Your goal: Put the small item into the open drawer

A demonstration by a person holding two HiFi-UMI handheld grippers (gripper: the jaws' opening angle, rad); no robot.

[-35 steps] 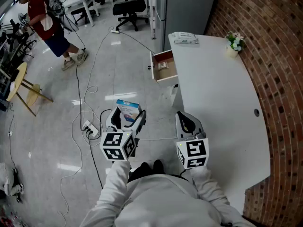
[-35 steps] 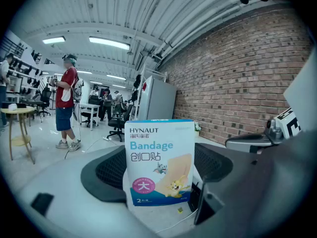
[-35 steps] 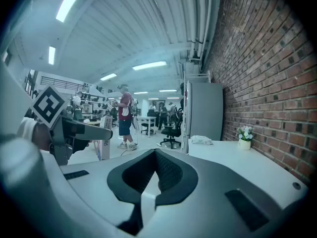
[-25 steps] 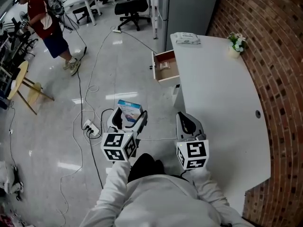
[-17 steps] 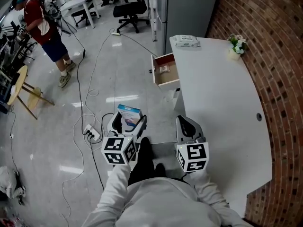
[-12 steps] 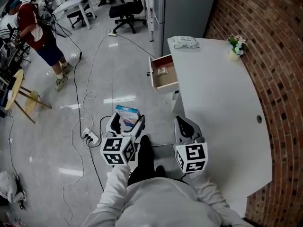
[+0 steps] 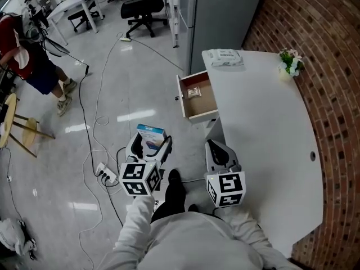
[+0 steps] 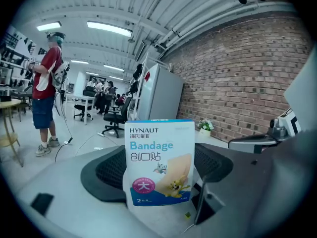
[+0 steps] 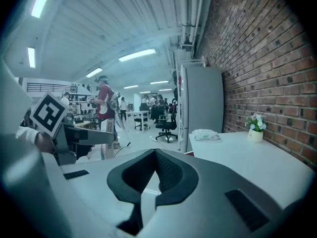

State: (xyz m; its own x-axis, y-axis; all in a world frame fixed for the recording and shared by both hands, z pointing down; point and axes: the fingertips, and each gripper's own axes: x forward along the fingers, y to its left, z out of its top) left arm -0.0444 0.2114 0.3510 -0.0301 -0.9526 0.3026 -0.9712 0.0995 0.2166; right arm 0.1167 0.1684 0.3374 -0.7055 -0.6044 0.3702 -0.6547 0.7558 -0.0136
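Our left gripper [image 7: 151, 145] has its jaws clamped on the bandage box [image 8: 159, 162], held upright over the floor. Right gripper [image 7: 218, 149]: jaws pressed together, nothing between them. The open drawer [image 7: 203, 107] is ahead at the desk [image 7: 264, 134] edge, well apart from the box. A small packet [image 7: 193, 92] lies inside it. We judge pickup done; carry and drop-in are left.

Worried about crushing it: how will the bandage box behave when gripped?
The bandage box looks like thin printed card, so it is probably light and easily dented. Tall and flat, held upright in the left gripper, it would likely tip over once released.
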